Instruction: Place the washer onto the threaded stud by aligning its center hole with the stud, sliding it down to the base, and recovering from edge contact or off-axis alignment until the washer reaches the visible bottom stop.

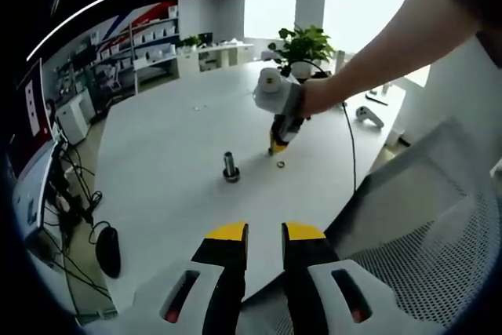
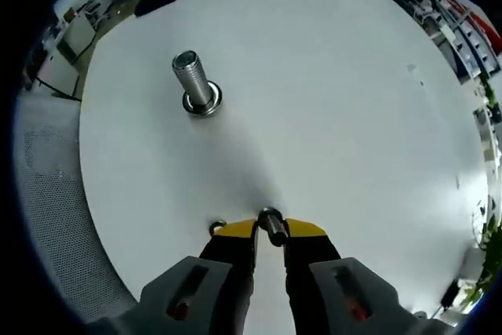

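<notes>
While the left gripper [image 1: 264,234] hangs over the near edge of the round white bench [image 1: 172,154] with its yellow-tipped jaws a narrow gap apart and nothing between them, the left gripper view shows an upright silver threaded stud [image 1: 230,165] on its round base ahead of those jaws and a little to their left. Further ahead and to the right, a person's bare arm [image 1: 376,60] reaches in holding the right gripper [image 1: 278,143], tip down on the bench, with a small silver washer [image 1: 281,164] lying flat just beside that tip.

From the right gripper view, the right gripper [image 2: 269,231] has its jaws nearly together, pinching a short dark metal piece [image 2: 271,225]; what it is I cannot tell. A small ring [image 2: 216,227], likely the washer, lies on the bench [image 2: 353,115] touching the left jaw's outer edge. Well ahead and to the left stands the stud [image 2: 193,78], apart from the gripper.
</notes>
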The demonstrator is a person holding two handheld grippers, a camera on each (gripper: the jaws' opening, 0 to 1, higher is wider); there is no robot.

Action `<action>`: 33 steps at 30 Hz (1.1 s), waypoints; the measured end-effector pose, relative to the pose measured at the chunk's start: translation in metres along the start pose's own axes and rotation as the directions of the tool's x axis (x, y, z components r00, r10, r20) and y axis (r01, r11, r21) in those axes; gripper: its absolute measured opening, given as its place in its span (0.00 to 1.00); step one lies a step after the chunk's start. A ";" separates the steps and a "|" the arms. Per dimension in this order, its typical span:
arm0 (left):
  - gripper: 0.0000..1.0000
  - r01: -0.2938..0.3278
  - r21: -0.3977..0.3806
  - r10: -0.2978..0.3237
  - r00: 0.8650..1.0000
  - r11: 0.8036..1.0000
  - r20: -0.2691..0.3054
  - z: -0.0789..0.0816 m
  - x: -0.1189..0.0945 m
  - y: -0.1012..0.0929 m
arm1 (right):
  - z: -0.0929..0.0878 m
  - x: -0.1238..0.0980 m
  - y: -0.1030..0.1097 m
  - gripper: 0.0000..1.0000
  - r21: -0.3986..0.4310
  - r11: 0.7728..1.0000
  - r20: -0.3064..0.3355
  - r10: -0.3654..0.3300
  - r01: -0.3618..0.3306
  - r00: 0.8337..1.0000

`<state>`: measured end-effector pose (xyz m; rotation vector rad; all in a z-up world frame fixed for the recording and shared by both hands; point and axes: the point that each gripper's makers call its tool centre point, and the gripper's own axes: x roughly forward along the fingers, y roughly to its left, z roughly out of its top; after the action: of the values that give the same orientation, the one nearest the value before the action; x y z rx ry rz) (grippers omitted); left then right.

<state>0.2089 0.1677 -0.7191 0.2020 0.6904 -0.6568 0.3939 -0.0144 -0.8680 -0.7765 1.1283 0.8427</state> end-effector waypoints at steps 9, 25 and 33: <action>0.15 -0.001 0.002 0.001 1.000 1.000 -0.002 0.000 0.000 0.000 | -0.007 -0.002 0.001 0.15 0.000 1.000 -0.014 0.002 -0.002 1.000; 0.15 -0.009 0.012 0.009 1.000 1.000 -0.003 -0.001 0.000 0.001 | -0.017 -0.015 0.006 0.18 0.030 0.999 -0.017 0.015 -0.014 1.000; 0.15 -0.014 0.016 0.014 1.000 1.000 -0.006 -0.001 -0.001 0.001 | -0.019 -0.008 0.027 0.20 -0.010 0.998 -0.041 0.064 -0.065 0.997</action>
<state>0.2087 0.1694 -0.7193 0.2234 0.6891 -0.6483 0.3602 -0.0195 -0.8680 -0.7731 1.1904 0.8918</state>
